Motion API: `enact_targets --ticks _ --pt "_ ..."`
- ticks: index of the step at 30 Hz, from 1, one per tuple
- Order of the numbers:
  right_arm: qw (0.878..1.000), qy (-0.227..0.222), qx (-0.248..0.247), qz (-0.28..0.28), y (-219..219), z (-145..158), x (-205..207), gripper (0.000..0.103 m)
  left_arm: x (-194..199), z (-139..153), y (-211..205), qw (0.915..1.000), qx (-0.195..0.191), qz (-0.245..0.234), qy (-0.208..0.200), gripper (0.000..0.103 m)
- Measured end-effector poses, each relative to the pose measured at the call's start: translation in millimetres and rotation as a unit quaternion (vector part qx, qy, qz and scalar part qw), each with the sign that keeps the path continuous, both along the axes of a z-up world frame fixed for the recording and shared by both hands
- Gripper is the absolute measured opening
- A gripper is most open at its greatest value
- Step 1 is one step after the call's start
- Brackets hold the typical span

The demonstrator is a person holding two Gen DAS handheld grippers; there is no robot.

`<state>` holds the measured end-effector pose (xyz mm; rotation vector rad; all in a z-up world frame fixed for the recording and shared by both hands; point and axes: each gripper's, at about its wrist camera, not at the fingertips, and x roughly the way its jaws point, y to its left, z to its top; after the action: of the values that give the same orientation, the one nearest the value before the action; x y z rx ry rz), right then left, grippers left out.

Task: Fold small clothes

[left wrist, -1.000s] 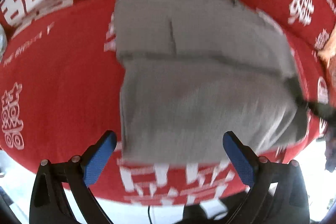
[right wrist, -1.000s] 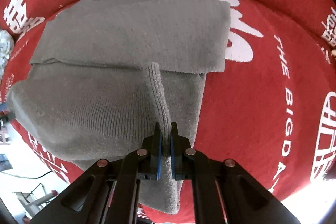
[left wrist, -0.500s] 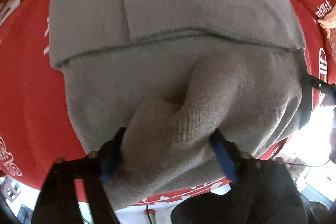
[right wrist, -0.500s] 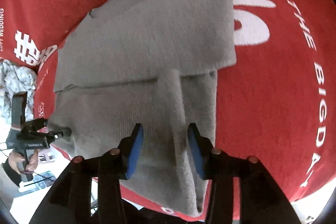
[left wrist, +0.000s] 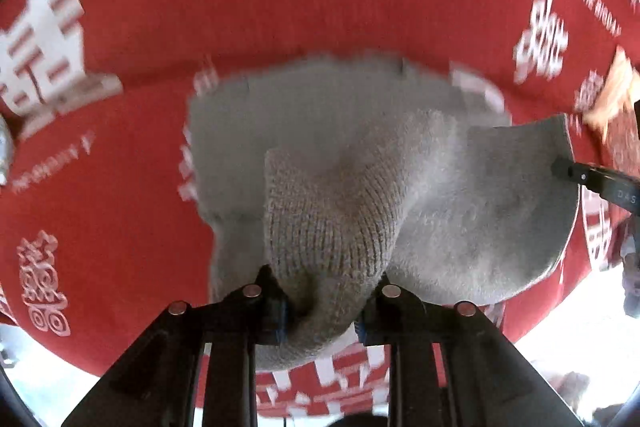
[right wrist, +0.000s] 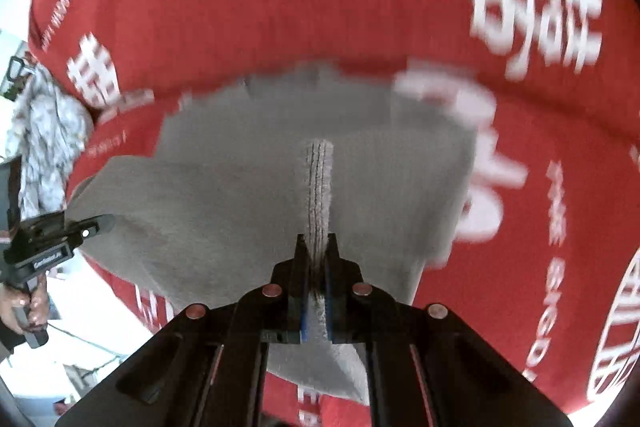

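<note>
The red cloth (right wrist: 304,7) covering the worktop carries white printing. In the right wrist view, large decorative Chinese characters (right wrist: 536,3) stand at the upper right, blurred by motion; a further character block (right wrist: 94,71) sits at the left edge. A line of Latin capitals (right wrist: 554,239) runs down the right side; only "THE BIG D" can be made out. In the left wrist view, the small line at the upper right (left wrist: 600,7) reads approximately "THE BIGDAY". The black arm of the right gripper (left wrist: 600,183) bears the letters "DAS". The label on the left gripper (right wrist: 48,259) is too small to read.
</note>
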<state>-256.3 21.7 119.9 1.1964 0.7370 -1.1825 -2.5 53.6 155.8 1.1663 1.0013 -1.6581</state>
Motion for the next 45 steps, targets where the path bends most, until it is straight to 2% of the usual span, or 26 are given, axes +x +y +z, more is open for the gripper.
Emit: enact_targets --ticks 3,5,7,8,10,11,12,14,17,20,23,25,26,27,28,33,36,39,42,45 --pt "0.999 0.009 -0.030 -0.007 -29 12 -10 0.006 -5 11 -37 0.9991 -0.042 0.010 0.003 0.025" --pt "0.999 0.017 -0.038 -0.011 -53 6 -15 0.006 -14 -4 -64 0.9983 -0.055 0.014 -0.010 0.025" --pt "0.999 0.022 -0.029 -0.017 -75 -14 -19 0.006 -12 -23 -78 0.9977 -0.058 0.023 -0.025 0.028" --pt "0.999 0.019 -0.016 -0.023 -87 -32 -22 0.006 -16 -44 -89 0.9972 -0.053 0.030 -0.043 0.032" --pt "0.999 0.022 0.006 -0.033 -101 -58 -28 0.006 -17 -68 -102 0.9949 -0.048 0.045 -0.077 0.049" --pt "0.999 0.023 0.019 -0.041 -107 -73 -31 0.006 -15 -82 -110 0.9913 -0.047 0.061 -0.107 0.049" --pt "0.998 0.021 0.029 -0.045 -111 -84 -34 0.006 -11 -91 -115 0.9894 -0.039 0.072 -0.120 0.049" --pt "0.997 0.017 0.047 -0.062 -114 -105 -43 0.006 2 -101 -120 0.9884 -0.020 0.090 -0.120 0.049" --pt "0.995 0.024 0.059 -0.071 -120 -115 -49 0.007 26 -104 -122 0.9859 -0.002 0.118 -0.119 0.049" --pt "0.992 0.046 0.076 -0.093 -117 -117 -59 0.010 43 -99 -118 0.9837 0.005 0.132 -0.121 0.049" --pt "0.989 0.031 0.082 -0.123 -104 -112 -72 0.010 57 -103 -116 0.9833 0.034 0.147 -0.102 0.049" --pt "0.987 -0.004 0.081 -0.140 -92 -108 -80 0.015 59 -109 -112 0.9843 0.055 0.147 -0.081 0.049" --pt "0.985 -0.029 0.085 -0.149 -83 -107 -82 0.030 61 -112 -109 0.9846 0.067 0.146 -0.069 0.049" --pt "0.983 -0.039 0.088 -0.155 -76 -106 -83 0.052 64 -115 -107 0.9847 0.079 0.145 -0.055 0.049" --pt "0.981 -0.049 0.091 -0.162 -66 -105 -83 0.058 67 -118 -104 0.9846 0.088 0.144 -0.045 0.049" --pt "0.977 -0.077 0.107 -0.168 -19 -96 -60 0.058 73 -115 -84 0.9860 0.108 0.120 -0.039 0.049" --pt "0.964 -0.125 0.114 -0.206 20 -88 -44 0.058 84 -118 -74 0.9845 0.134 0.113 -0.014 0.049" --pt "0.943 -0.168 0.133 -0.255 62 -94 -26 0.058 91 -124 -63 0.9821 0.163 0.094 0.005 0.049" --pt "0.913 -0.190 0.157 -0.325 100 -115 -15 0.058 93 -128 -56 0.9804 0.182 0.071 0.024 0.049" --pt "0.880 -0.217 0.156 -0.391 114 -132 -17 0.058 89 -132 -50 0.9789 0.195 0.045 0.044 0.049"
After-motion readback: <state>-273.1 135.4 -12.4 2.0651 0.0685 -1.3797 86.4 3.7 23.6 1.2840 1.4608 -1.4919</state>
